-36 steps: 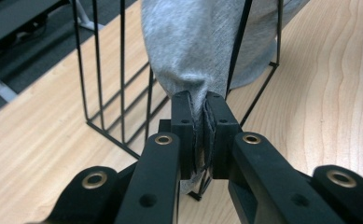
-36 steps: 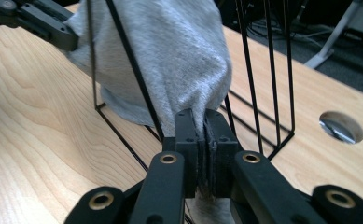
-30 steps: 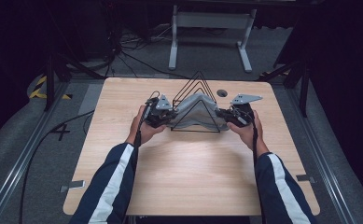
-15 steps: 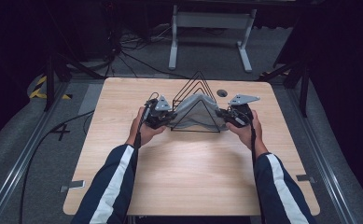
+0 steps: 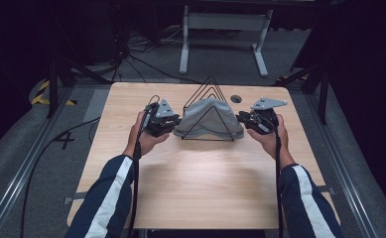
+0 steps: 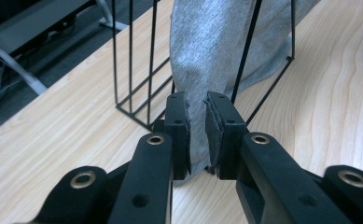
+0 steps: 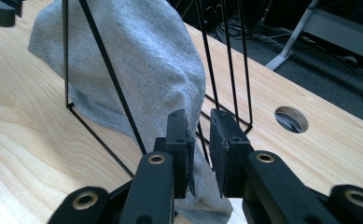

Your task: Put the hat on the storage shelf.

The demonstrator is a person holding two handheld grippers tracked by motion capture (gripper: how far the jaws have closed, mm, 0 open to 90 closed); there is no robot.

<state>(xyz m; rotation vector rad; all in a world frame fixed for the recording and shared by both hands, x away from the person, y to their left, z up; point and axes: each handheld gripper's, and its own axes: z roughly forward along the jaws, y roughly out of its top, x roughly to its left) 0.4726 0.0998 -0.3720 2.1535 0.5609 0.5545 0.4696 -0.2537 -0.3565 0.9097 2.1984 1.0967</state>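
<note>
So the left gripper point(image 6: 197, 135) has its two black jaws nearly together with a fold of the grey cloth point(image 6: 216, 51) running between the pads, so it's pinching the cloth's edge down near the table point(image 6: 338, 93). From above, that gripper point(image 5: 173, 122) sits right at the left end of the cloth point(image 5: 208, 119), held in the person's left hand point(image 5: 146, 136).

The right gripper point(image 7: 198, 154) is the same deal: jaws close, with the cloth's point(image 7: 137, 60) lower edge caught between the pads. From above it point(image 5: 240, 119) touches the right end of the cloth, held by the right hand point(image 5: 270, 136).

The cloth itself is draped over a black wire rack point(image 5: 209, 99) made of triangular frames, sitting near the far middle of the light wooden table point(image 5: 195, 183). It hangs between the wires, with the front triangle across its near face and more wires behind it. Both ends pool on the tabletop.

There's a round cable hole point(image 7: 291, 119) in the table just past the rack, seen in the right gripper view, and it shows from above point(image 5: 236, 98) too. Beyond the table edge is a grey floor with cables and a white stand point(image 5: 225, 34).
</note>
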